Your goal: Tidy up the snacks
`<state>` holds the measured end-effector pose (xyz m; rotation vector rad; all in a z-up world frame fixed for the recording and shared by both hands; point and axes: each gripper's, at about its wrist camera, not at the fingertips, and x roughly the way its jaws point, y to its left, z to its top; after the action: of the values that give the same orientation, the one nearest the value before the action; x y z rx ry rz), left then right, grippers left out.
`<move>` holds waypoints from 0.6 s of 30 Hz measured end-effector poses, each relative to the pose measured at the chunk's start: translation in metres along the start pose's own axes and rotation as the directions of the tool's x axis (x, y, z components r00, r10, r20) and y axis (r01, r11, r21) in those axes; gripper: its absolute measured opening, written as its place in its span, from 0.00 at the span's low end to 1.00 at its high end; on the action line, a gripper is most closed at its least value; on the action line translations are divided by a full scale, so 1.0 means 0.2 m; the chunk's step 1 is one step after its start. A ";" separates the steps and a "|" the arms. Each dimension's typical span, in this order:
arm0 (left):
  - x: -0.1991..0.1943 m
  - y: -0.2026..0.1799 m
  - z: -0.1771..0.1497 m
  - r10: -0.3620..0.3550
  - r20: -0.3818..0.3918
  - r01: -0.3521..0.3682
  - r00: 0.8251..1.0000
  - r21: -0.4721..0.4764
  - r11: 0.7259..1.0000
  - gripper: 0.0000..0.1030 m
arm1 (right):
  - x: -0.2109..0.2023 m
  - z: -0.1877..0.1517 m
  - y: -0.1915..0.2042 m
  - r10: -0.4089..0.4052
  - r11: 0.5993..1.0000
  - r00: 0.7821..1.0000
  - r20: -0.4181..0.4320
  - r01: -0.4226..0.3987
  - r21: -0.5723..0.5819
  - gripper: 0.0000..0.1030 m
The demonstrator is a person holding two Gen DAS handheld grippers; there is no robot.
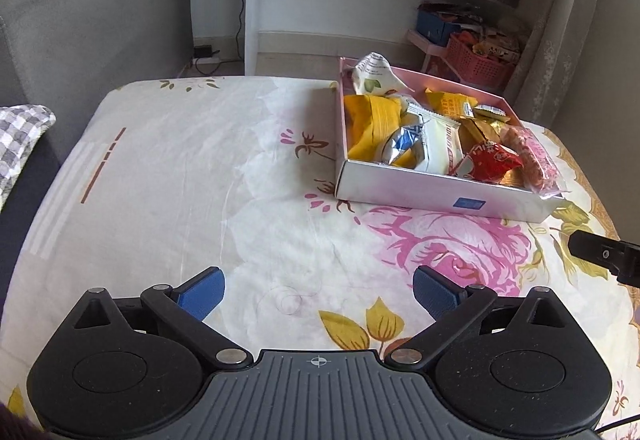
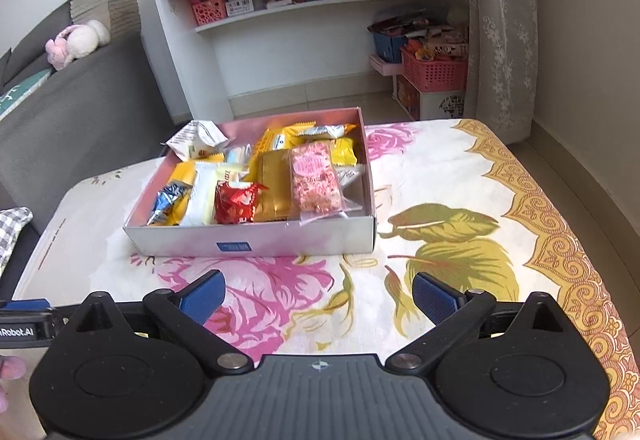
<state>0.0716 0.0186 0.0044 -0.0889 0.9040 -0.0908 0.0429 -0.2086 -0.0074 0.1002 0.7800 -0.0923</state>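
I see the box (image 2: 256, 238) resting on the cloth-covered table (image 2: 460, 176), with the snack packets (image 2: 240, 196) lying inside it, the wrapped bar (image 2: 316, 180) toward its right side and the crumpled bag (image 2: 198, 140) at its far left corner, poking above the rim. My left gripper (image 1: 319, 294) and right gripper (image 2: 318, 296) sit before the box over bare cloth, nothing between their fingers, the left one further to the left so that the box lies ahead and to its right. Behind the table stands the shelf unit (image 2: 304, 4), the sofa (image 2: 80, 112) runs along the left, and the baskets (image 2: 434, 70) sit on the floor at the far right beside the curtain (image 2: 500, 20).
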 end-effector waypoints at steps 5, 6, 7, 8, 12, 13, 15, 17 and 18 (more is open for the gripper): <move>0.03 -0.01 0.01 0.056 -0.014 -0.056 0.998 0.014 0.998 0.99 | 0.04 0.00 0.07 -0.023 0.999 1.000 -0.013 0.022 -0.032 0.91; 0.03 -0.01 0.01 0.067 -0.021 -0.066 0.998 0.020 0.998 0.99 | 0.04 0.00 0.09 -0.023 0.999 1.000 -0.013 0.022 -0.041 0.91; 0.04 -0.01 0.01 0.076 -0.026 -0.075 0.997 0.023 0.997 0.99 | 0.05 0.00 0.11 -0.023 0.999 1.000 -0.012 0.022 -0.049 0.91; 0.04 -0.01 0.01 0.084 -0.029 -0.084 0.996 0.024 0.996 0.99 | 0.05 0.00 0.12 -0.023 0.998 1.000 -0.012 0.022 -0.057 0.91; 0.03 0.00 0.01 0.120 -0.040 -0.119 0.992 0.024 0.993 1.00 | 0.05 0.01 0.16 -0.017 0.998 1.000 -0.018 0.016 -0.068 0.92; 0.02 0.00 0.01 0.125 -0.040 -0.124 0.991 0.024 0.992 1.00 | 0.04 0.02 0.17 -0.017 0.998 1.000 -0.020 0.015 -0.068 0.93; 0.00 -0.01 0.01 0.130 -0.037 -0.130 0.991 0.023 0.991 1.00 | 0.03 0.02 0.18 -0.016 0.997 1.000 -0.019 0.015 -0.073 0.93; -0.02 -0.02 0.01 0.132 -0.031 -0.131 0.991 0.024 0.991 1.00 | 0.01 0.03 0.20 -0.022 0.996 1.000 -0.010 0.021 -0.084 0.93; -0.03 -0.03 0.01 0.135 -0.028 -0.134 0.990 0.027 0.991 1.00 | 0.00 0.03 0.20 -0.027 0.996 1.000 -0.005 0.026 -0.091 0.93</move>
<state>0.0693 0.0136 0.0099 -0.0033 0.9364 0.0222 0.0513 -0.1691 -0.0002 0.0039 0.7903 -0.0814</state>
